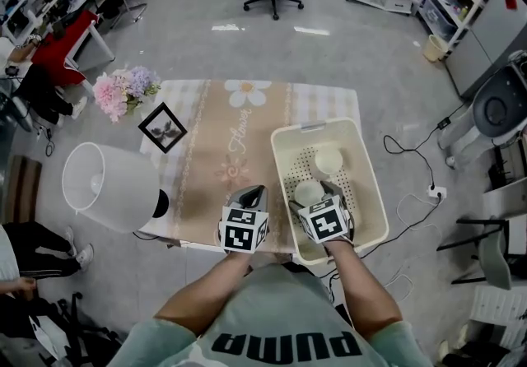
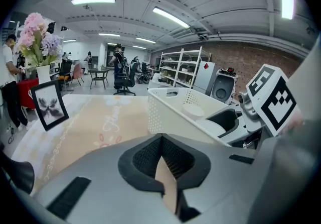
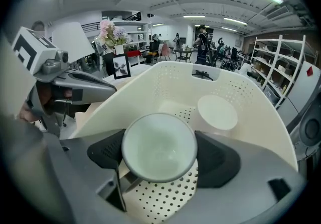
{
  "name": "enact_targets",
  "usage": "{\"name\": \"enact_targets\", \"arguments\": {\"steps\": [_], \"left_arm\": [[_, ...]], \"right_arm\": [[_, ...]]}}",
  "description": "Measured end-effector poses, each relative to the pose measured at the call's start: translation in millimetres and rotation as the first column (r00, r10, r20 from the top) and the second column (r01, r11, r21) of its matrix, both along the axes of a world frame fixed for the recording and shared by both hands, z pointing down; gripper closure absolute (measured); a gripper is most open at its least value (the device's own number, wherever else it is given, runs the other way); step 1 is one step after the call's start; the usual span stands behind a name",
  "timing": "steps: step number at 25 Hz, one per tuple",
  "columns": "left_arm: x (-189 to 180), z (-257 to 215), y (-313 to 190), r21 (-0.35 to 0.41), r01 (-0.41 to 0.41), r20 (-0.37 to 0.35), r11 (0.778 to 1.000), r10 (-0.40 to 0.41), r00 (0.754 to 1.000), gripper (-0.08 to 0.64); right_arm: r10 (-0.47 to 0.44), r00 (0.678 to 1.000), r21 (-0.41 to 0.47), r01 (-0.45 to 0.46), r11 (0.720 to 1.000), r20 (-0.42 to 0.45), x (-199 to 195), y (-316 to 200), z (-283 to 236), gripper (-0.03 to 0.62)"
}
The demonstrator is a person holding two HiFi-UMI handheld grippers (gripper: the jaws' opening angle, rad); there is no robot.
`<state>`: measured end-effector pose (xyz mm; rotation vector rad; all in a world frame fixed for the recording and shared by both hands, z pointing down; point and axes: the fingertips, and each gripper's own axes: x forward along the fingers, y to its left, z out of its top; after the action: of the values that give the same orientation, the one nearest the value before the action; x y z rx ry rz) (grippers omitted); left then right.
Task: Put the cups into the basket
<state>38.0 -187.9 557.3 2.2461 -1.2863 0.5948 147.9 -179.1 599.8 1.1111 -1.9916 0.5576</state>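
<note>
Cups, head view: one white round cup (image 1: 310, 192) sits between the jaws of the right gripper (image 1: 314, 192), inside the cream perforated plastic basket (image 1: 363, 161), at its near end. A second white cup (image 1: 328, 162) lies further in, on the basket floor, apart from the first. The basket stands at the right edge of the beige patterned tablecloth (image 1: 222, 143). The left gripper (image 1: 254, 191) is over the cloth just left of the basket. A black picture frame (image 1: 163, 127), a pink and lilac flower bunch (image 1: 123, 90) and a white lamp shade (image 1: 107, 184) are to the left.

Left gripper view: left gripper (image 2: 161, 156) has its jaws pressed together, with nothing between them. Basket (image 2: 168, 110) is ahead to the right, with the second white cup (image 2: 193, 111) inside and the right gripper (image 2: 233, 117) over its near end. Picture frame (image 2: 50, 110) and flower bunch (image 2: 36, 37) are at left.

Right gripper view: right gripper (image 3: 159, 148) is clamped on the white round cup (image 3: 159, 142), both pads touching its sides, opening towards the camera, over the dotted basket floor. Whether it touches the floor cannot be told. The second white cup (image 3: 217, 112) rests beyond it near the far wall of the basket (image 3: 150, 90). Left gripper (image 3: 80, 86) shows outside the left wall
</note>
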Motion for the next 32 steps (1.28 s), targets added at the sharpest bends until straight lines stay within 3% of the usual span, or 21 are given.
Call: {"name": "enact_targets", "arguments": {"steps": [23, 32], "left_arm": [[-4.4, -15.0, 2.5, 0.034, -0.013, -0.010, 0.999, 0.013, 1.000, 0.555], [-12.2, -27.0, 7.6, 0.064, -0.021, -0.022, 0.998, 0.022, 1.000, 0.555]], "right_arm": [[0.006, 0.997, -0.110, -0.014, 0.994, -0.072, 7.6, 10.1, 15.2, 0.199], [0.030, 0.999, -0.022, -0.030, 0.999, -0.018, 1.8, 17.1, -23.7, 0.199]]}}
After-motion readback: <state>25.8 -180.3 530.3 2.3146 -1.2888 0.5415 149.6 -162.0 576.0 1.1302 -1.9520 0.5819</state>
